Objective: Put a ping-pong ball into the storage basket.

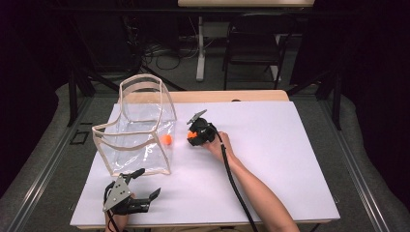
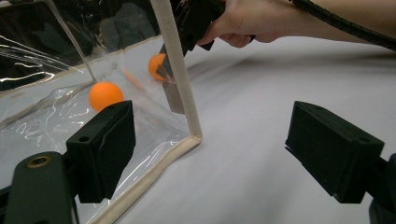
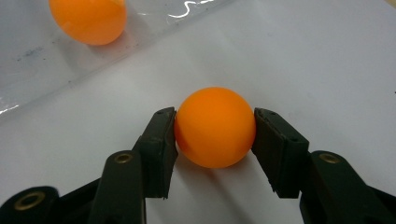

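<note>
Orange ball (image 3: pixel 215 127) sits pinched in my right hand-held gripper (image 3: pixel 215 140) on the surface (image 1: pixel 270 145), probably bound for the clear bag (image 1: pixel 138 130), my left hand-held gripper (image 2: pixel 210 149) spread idle.

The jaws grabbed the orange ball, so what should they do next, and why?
Probably lift it a little. The right gripper is shut on the orange ball, which sits on the white table just outside the clear bag holding another ball.
</note>
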Tool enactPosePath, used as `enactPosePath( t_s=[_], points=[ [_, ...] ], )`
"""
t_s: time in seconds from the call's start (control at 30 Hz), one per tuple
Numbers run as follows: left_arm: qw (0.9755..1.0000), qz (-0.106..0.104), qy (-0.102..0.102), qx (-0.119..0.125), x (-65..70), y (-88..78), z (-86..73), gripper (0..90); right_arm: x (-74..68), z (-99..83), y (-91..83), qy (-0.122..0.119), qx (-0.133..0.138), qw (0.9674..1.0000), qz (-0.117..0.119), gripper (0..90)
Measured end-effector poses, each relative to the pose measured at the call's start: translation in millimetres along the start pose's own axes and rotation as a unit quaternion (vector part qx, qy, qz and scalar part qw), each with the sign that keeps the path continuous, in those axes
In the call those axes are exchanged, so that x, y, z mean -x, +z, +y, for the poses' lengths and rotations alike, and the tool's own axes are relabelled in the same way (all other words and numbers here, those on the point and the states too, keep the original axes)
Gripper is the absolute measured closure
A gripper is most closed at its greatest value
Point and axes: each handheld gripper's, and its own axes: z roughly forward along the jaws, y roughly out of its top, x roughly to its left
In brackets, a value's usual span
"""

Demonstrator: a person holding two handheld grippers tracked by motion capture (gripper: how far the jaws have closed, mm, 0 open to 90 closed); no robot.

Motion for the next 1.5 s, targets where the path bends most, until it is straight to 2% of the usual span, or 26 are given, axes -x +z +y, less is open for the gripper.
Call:
enactPosePath(
  t_s=[0.1,0.17,0.2,0.63,1.07,1.5],
  points=[
    [1.0000,0.000,0.000,0.000,-0.1,-0.2,0.0,15.7,0.9,0.4,-2.8,0.000,0.005,1.0000,-0.001,50.0],
    [1.0000,0.001,0.000,0.000,0.0,-0.2,0.0,15.7,0.1,0.6,-5.2,0.009,0.007,0.9999,-0.002,50.0],
    [1.0000,0.000,0.000,0.001,0.0,-0.2,0.0,15.7,0.9,0.6,-6.2,0.003,0.010,0.9999,-0.002,50.0],
    [1.0000,0.000,0.000,0.001,0.3,0.1,0.1,15.7,0.8,3.0,-23.6,0.001,0.032,0.9995,-0.007,50.0],
    [1.0000,-0.001,0.000,0.001,0.2,-0.1,0.2,15.7,-2.0,4.1,-32.2,-0.001,0.040,0.9992,-0.006,50.0],
    [1.0000,0.000,0.000,0.001,0.5,0.1,0.3,15.7,1.1,1.8,-40.3,-0.004,0.050,0.9987,-0.007,50.1]
  ],
)
